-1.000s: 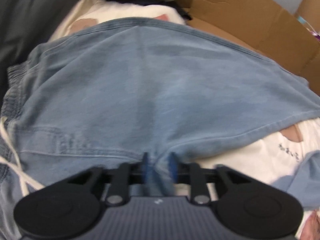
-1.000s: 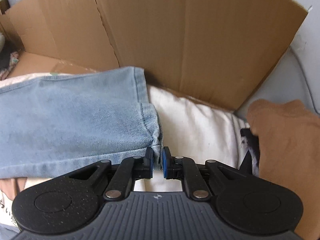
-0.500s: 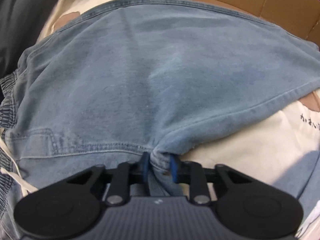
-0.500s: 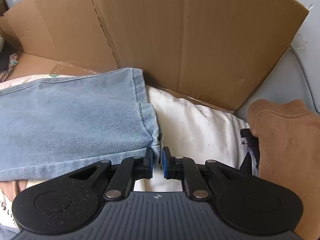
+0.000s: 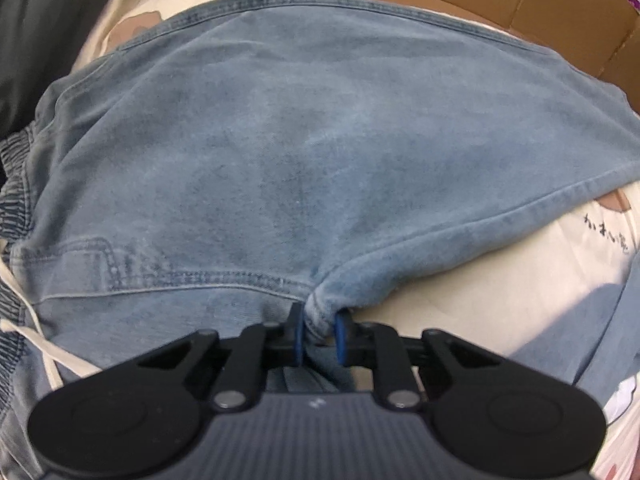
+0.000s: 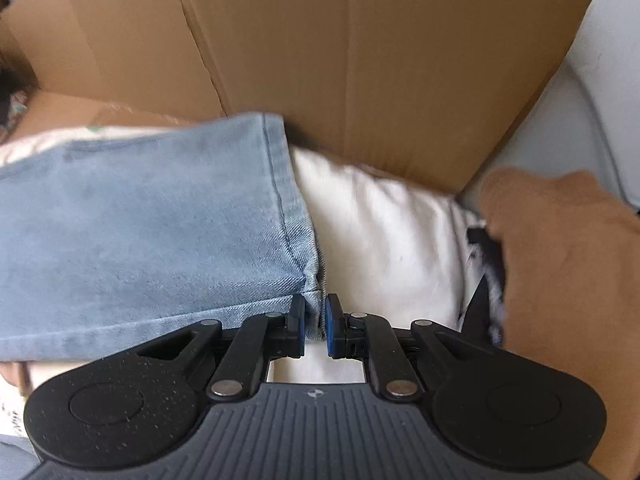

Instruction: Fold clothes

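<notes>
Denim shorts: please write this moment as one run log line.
left gripper: closing on denim shorts crotch | right gripper: shut on hem corner

Faded denim shorts (image 5: 304, 152); matt corrugated cardboard box (image 6: 360, 60).

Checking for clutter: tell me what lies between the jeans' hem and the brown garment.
In the right wrist view, only cream cloth lies between the jeans hem and the brown garment, plus a dark item at the garment's edge.
</notes>
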### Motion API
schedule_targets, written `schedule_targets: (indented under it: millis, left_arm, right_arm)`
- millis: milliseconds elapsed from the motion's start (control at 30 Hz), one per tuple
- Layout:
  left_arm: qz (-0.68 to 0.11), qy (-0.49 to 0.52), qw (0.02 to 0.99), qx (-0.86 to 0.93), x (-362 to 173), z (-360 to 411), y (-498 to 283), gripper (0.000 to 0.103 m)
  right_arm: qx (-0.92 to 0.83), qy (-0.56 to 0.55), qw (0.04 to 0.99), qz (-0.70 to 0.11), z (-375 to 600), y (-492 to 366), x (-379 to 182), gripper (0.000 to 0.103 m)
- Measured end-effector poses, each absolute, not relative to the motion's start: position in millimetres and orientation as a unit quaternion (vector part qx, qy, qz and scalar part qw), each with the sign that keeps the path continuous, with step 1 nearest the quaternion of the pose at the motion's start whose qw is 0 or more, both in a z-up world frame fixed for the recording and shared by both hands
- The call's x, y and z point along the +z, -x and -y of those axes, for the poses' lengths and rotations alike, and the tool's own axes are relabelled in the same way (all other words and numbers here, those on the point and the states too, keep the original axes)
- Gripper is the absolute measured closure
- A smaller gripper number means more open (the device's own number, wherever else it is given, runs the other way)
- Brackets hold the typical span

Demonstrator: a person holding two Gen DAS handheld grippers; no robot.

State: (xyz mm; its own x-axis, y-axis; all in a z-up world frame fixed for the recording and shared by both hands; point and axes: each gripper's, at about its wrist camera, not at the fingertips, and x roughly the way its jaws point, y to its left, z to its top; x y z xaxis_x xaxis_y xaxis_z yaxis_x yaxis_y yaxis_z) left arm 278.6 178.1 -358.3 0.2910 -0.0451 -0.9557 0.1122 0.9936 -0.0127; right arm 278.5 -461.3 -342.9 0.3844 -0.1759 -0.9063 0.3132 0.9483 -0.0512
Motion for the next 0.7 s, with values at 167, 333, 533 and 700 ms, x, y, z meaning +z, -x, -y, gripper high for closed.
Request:
schedule_targets:
  millis: [167, 333, 533, 700]
  left_arm:
    - [-0.588, -0.012, 0.806, -0.071, -342, -185, -281, 0.081]
    - [-0.558, 0.046, 0.826, -0.061, -308, -199, -284, 0.074]
    - [-0.517, 0.06, 0.853, -0.033, -289, -217, -284, 0.066]
    - [-0.496, 0.057, 0.866, 0.027, -286, -245, -293, 0.062]
  right_arm:
    - [-0.158, -0.058, 0.825, -0.54, 461, -284, -345, 0.076]
    - [-0.155, -0.052, 0.841, -0.516, 456, -277, -328, 0.067]
    - [-0.188, -0.086, 0.85, -0.485, 459, -270, -317, 0.065]
    - [-0.161, -0.106, 0.875, -0.443, 441, -261, -308, 0.063]
